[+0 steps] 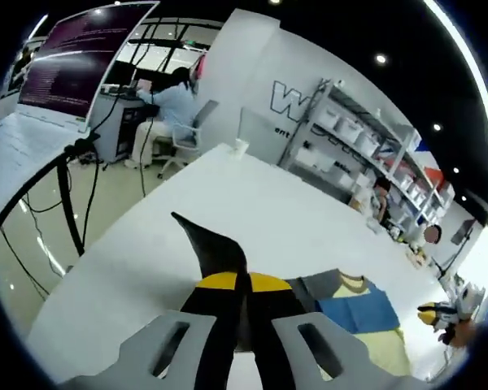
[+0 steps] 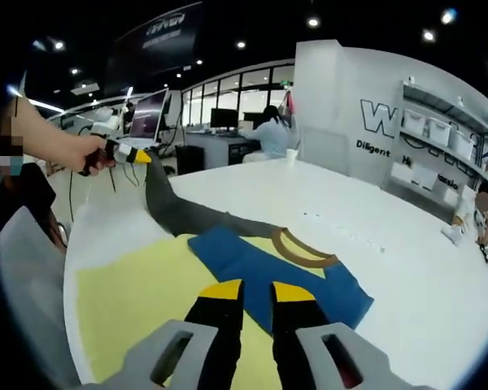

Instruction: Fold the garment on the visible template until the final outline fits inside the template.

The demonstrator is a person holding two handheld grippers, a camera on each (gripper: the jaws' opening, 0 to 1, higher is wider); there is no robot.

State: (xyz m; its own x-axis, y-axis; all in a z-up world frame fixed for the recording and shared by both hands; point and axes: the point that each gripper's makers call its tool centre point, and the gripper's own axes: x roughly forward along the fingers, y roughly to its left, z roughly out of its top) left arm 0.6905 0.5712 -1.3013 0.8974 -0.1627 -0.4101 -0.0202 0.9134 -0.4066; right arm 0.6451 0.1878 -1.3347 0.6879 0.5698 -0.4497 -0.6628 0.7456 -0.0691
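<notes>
The garment is blue with a tan collar and dark grey sleeves. It lies on a pale yellow template on the white table. My left gripper is shut on a grey sleeve, whose cloth stands up in a peak between the jaws. In the right gripper view a hand holds that left gripper up at the far left, with the sleeve stretched from it down to the garment. My right gripper hovers over the blue body, jaws close together with nothing in them. It also appears as the right gripper beyond the garment.
A paper cup stands at the table's far edge. Beyond it a person sits at a desk with monitors. Shelves with white bins line the right wall. A stand with cables and a screen is left of the table.
</notes>
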